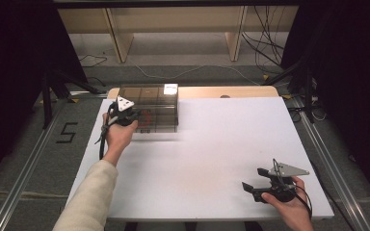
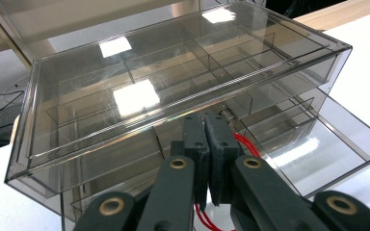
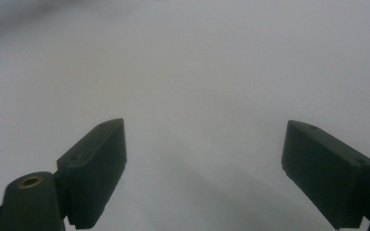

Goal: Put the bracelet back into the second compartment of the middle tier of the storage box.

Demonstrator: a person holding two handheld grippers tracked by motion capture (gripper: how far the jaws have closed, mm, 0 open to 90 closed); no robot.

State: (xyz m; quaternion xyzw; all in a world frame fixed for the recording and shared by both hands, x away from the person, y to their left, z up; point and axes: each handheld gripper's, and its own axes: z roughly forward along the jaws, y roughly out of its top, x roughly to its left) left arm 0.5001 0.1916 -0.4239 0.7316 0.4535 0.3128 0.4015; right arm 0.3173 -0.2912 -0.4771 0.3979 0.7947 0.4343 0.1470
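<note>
- Sits at the far left of the white worktop point(image 1: 212, 159), close to its back edge and left edge: one smoked clear drawer box point(image 1: 149, 108) with stacked drawers.
- Seen in the left gripper view: top drawer point(image 2: 173, 91) closed and split by dividers into several compartments; a lower drawer point(image 2: 313, 144) pulled partway out toward the right of that view.
- Left tool point(image 1: 125, 117) at the box's near-left front, held in the left hand point(image 1: 119, 134); jaws clenched together right at the box front below the top drawer, pads pressed flat on each other.
- Cannot tell whether a small metal piece just past the tips is pinched.
- One red wire point(image 2: 244, 144) running beside the clenched jaws, just under the tips.
- Right tool point(image 1: 262, 185) near the worktop's front right corner, well apart from the box, held in the right hand point(image 1: 289, 204); jaws released and spread wide, with bare white surface between them in the right gripper view point(image 3: 204, 178).
- Open room: broad bare stretch across the middle and right of the worktop, between box and right tool.
- Beyond the back edge: a wooden strip point(image 1: 231, 91), then floor with loose cables point(image 1: 265, 48).
- Count: one box, two tools, two hands.
</note>
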